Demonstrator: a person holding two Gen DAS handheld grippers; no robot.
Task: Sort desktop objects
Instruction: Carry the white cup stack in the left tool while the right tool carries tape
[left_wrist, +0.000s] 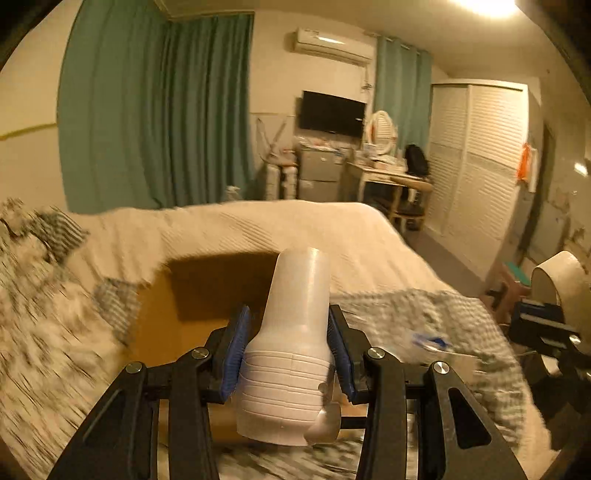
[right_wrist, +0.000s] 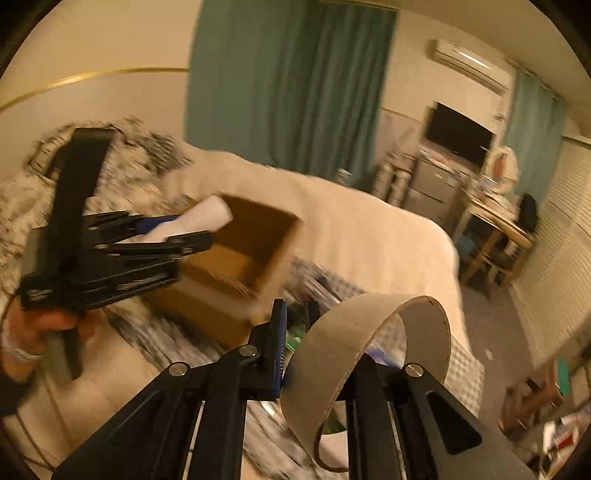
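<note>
From the left wrist, the left tool (left_wrist: 288, 347) is closed on a stack of white paper cups (left_wrist: 291, 343), its blue pads pressed against the stack's narrow waist, just above the ribbed rims. The stack points forward over the near rim of the open cardboard box (left_wrist: 207, 291), which sits on the bed (left_wrist: 295, 229). The grip falls where the stack tapers, so I judge the cups could slide forward out of the pads if the tool tips down too soon, or the thin walls could buckle under the squeeze. A small white piece hangs beside the lowest rim; I cannot tell what it is, and it may drop short of the box. Much of the bedding is smeared with motion, so a quick swing could shake the outer cups loose.

From the right wrist, the right tool (right_wrist: 295, 332) grips a cardboard tape ring (right_wrist: 369, 354) on its wall: one blue pad lies outside the ring, while the other finger is hidden by it, so how firmly it bites I cannot tell. The ring hangs to the right of the box, over the patterned bedding. The left tool (right_wrist: 173, 236) with its cups (right_wrist: 207, 218) is over the box's left rim, the person's hand (right_wrist: 40, 328) below it. Held by one wall only, the ring could swivel or slip. If both tools go for the box together, they could collide above it, or knock the box askew on the soft bed.
</note>
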